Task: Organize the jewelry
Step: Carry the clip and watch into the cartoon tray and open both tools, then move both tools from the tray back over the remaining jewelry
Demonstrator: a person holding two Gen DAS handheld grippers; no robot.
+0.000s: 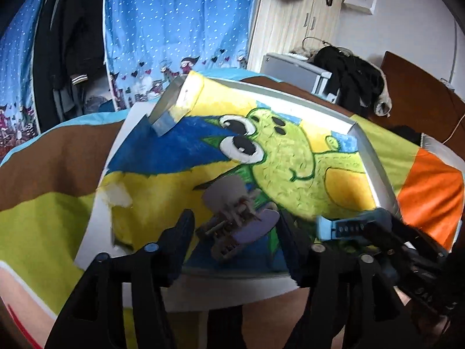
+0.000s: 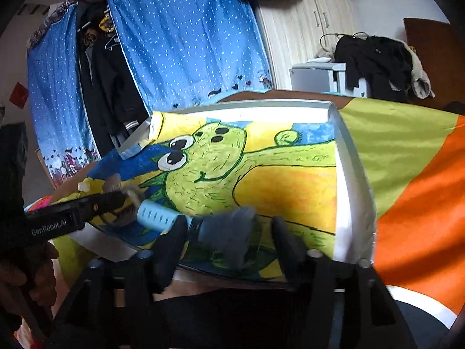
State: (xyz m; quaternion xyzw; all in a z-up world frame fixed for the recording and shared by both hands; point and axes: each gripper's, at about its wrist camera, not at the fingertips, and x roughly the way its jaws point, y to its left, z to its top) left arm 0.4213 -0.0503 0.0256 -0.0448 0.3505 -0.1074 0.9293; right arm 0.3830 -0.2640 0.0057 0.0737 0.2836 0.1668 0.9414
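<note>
A shallow white tray (image 1: 375,157) (image 2: 353,174), lined with a painted green dinosaur picture, lies on the bedspread. My left gripper (image 1: 235,224) hovers over its near edge, shut on a blurred grey-lilac hair ornament (image 1: 232,218) with a brownish metal clasp. In the right wrist view the left gripper (image 2: 116,200) comes in from the left, with the ornament (image 2: 116,184) at its tip. My right gripper (image 2: 228,232) holds a blue watch (image 2: 223,232) whose light-blue strap sticks out to the left. In the left wrist view the watch (image 1: 343,228) hangs over the tray's near right corner.
A striped green, orange and brown bedspread (image 2: 407,157) lies under the tray. A small open box (image 1: 174,107) stands in the tray's far left corner. Behind are a blue dotted curtain (image 1: 174,23), hanging dark clothes (image 1: 72,43), a grey cabinet (image 2: 316,77) and a white wardrobe (image 2: 305,29).
</note>
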